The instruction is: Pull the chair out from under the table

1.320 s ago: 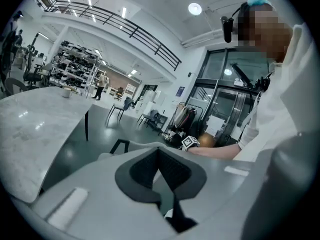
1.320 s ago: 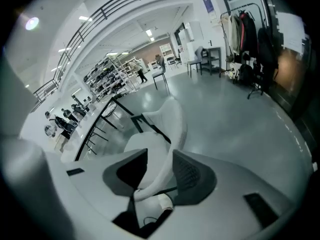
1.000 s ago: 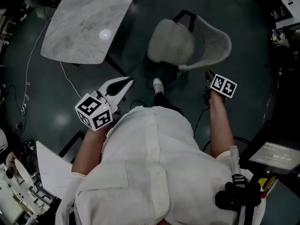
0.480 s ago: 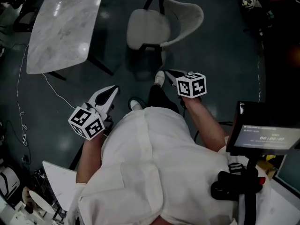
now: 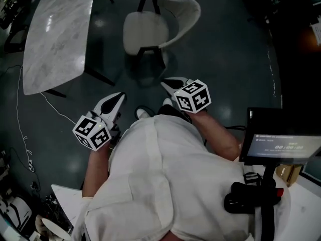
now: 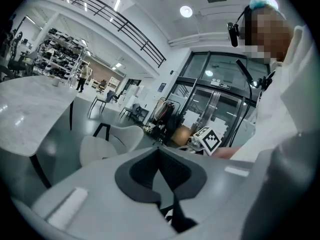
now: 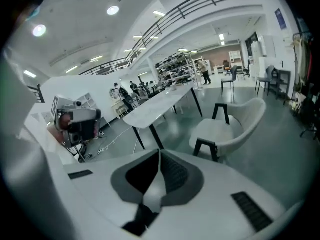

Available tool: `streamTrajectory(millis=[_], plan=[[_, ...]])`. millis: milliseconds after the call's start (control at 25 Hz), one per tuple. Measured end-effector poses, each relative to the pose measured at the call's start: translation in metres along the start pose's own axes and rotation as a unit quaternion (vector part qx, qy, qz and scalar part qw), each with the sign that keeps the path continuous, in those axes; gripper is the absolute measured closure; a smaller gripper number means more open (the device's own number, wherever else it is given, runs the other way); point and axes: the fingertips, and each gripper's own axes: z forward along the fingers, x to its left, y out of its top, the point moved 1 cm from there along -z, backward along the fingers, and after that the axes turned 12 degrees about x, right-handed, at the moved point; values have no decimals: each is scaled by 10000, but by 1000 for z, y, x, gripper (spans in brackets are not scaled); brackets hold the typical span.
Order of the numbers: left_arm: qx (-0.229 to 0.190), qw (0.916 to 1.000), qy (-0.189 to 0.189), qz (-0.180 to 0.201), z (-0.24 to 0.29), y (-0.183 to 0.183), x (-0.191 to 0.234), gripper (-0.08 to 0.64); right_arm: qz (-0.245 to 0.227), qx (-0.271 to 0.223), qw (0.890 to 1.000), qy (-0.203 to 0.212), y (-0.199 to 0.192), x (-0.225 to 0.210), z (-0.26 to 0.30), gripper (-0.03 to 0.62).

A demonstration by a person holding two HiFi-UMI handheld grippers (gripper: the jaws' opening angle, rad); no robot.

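The chair [image 5: 150,31] stands on the floor clear of the bench [image 5: 55,39], near its corner, so we judge the pull done. Our left tongs [image 5: 119,96] and right tongs [image 5: 165,84] are both clenched on nothing, well apart from the chair. If we reached for it with them clenched, we would only shove it toward the bench. The floor cable [image 5: 55,108] on our left could also catch a foot.

The surface [image 5: 55,39] looks like pale marble, smooth and glossy. The chair [image 5: 150,29] has an off-white, matt shell and dark legs. The floor [image 5: 225,59] is dark and shiny. The left hand-held gripper [image 5: 119,96] and right hand-held gripper [image 5: 166,84] are smooth white plastic with ribbed dark pads [image 7: 175,176].
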Motion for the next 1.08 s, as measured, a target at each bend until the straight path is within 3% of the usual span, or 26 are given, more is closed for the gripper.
streamTrajectory(millis=[360,1080], plan=[[77,9999,-107,94,9,-1,-10,553,-415,-6,9991,0,3,15,-3,581],[27,9999,88,-52,-8,-6,-3,553,-628,134,9978,149,11,25,6,583]])
